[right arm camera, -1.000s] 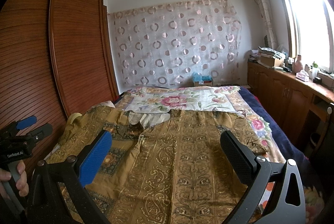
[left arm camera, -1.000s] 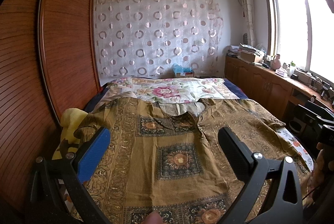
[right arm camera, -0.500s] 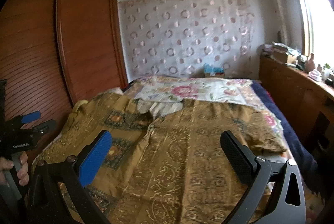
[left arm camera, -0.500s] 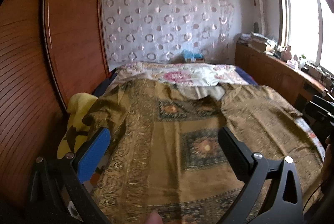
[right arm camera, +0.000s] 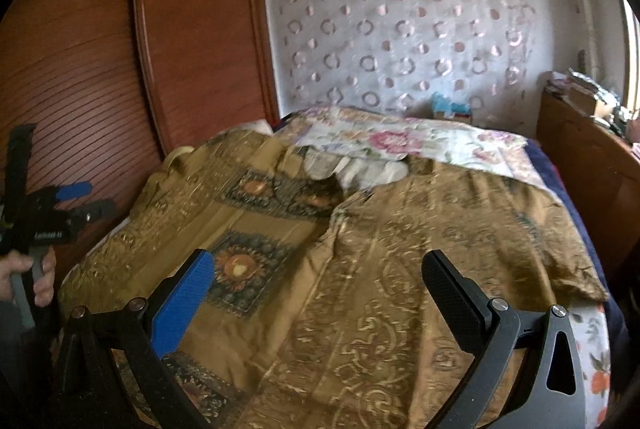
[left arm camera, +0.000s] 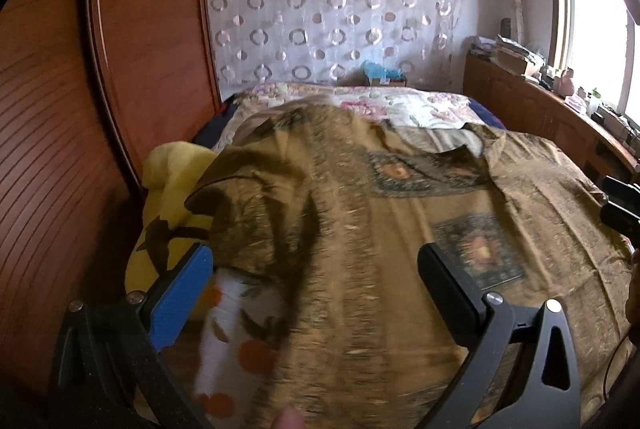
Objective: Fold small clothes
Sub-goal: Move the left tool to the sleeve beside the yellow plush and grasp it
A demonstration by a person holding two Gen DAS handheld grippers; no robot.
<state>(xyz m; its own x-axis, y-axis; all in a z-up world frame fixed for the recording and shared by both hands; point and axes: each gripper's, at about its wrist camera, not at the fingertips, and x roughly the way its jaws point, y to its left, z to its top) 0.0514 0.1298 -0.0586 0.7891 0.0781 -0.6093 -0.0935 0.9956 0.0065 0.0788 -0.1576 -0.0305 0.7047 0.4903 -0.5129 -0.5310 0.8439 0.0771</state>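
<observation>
A brown and gold patterned shirt (left arm camera: 392, 229) lies spread flat on the bed, collar toward the far wall. Its left sleeve (left arm camera: 248, 197) hangs over a yellow cushion. My left gripper (left arm camera: 316, 269) hovers open above the shirt's left side with nothing between its fingers. In the right wrist view the same shirt (right arm camera: 360, 249) fills the bed, and my right gripper (right arm camera: 318, 277) stands open above its right front panel, holding nothing. The left gripper (right arm camera: 76, 201) also shows there at the far left, held by a hand.
A wooden wardrobe (left arm camera: 140, 49) runs close along the bed's left side. A yellow cushion (left arm camera: 172, 189) sits between bed and wardrobe. A floral quilt (right arm camera: 400, 145) lies at the bed's head. A wooden counter (left arm camera: 540, 109) with clutter lines the right wall under the window.
Both grippers have swung left and dropped closer to the shirt. The left wrist view now faces the left sleeve and yellow cushion. Both stayed open.
</observation>
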